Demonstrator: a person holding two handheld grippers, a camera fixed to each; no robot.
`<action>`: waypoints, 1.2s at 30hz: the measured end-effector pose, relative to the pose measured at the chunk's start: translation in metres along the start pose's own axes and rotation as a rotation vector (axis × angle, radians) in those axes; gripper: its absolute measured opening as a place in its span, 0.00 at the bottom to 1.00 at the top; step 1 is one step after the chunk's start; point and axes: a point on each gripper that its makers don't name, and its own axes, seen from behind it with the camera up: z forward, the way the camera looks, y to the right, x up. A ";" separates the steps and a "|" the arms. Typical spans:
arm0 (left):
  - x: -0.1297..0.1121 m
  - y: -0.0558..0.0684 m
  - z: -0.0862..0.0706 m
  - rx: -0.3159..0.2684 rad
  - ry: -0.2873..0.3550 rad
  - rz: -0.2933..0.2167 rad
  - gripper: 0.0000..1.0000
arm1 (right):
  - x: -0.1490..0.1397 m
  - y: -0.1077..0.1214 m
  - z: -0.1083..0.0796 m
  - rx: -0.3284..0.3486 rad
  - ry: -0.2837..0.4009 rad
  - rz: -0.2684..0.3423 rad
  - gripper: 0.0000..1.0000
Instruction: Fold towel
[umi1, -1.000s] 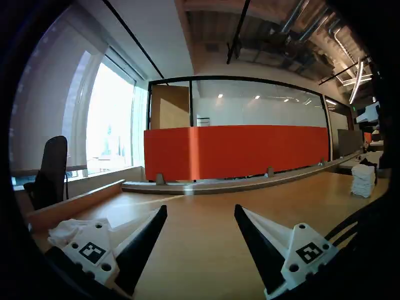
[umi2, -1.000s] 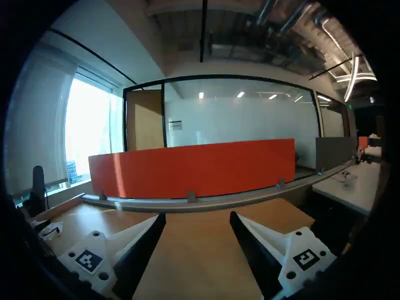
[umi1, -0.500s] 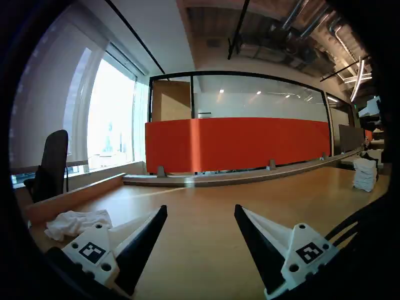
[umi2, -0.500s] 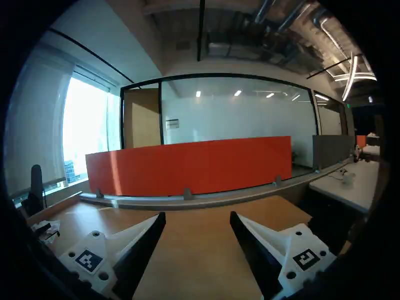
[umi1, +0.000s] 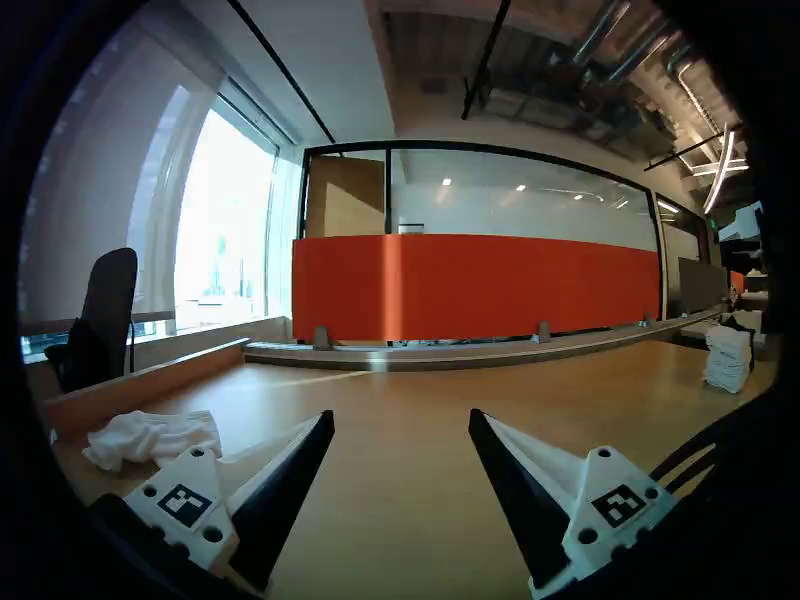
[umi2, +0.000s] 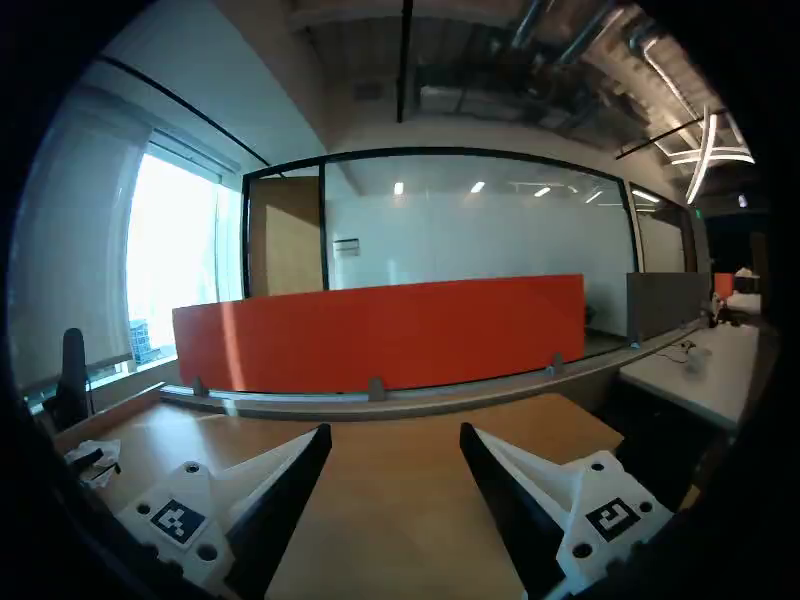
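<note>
- The left tool (umi1: 398, 413) is open, with its two fingers wide apart above the wooden table (umi1: 560, 385)
- A crumpled white towel (umi1: 150, 438) lies on the table, to the left of this tool and apart from it, near the table's raised edge
- A stack of folded towels (umi1: 727, 358) stands far off on the right side of the table
- The right tool (umi2: 393, 428) is open too, above the table
- An orange screen (umi1: 470, 285) stands along the far side of the table

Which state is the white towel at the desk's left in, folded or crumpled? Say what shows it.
Crumpled. The towel lies as a loose, wrinkled heap on the desk, without flat layers or straight edges.
</note>
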 end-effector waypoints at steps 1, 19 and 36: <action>0.000 -0.001 0.000 0.001 0.000 0.000 1.00 | 0.001 0.000 0.000 0.000 0.001 0.001 1.00; -0.001 -0.004 0.002 0.006 -0.004 0.001 1.00 | 0.014 0.015 0.003 -0.017 0.037 -0.051 1.00; -0.004 -0.004 0.003 0.006 -0.003 -0.001 1.00 | -0.006 0.031 0.013 -0.035 0.105 -0.083 1.00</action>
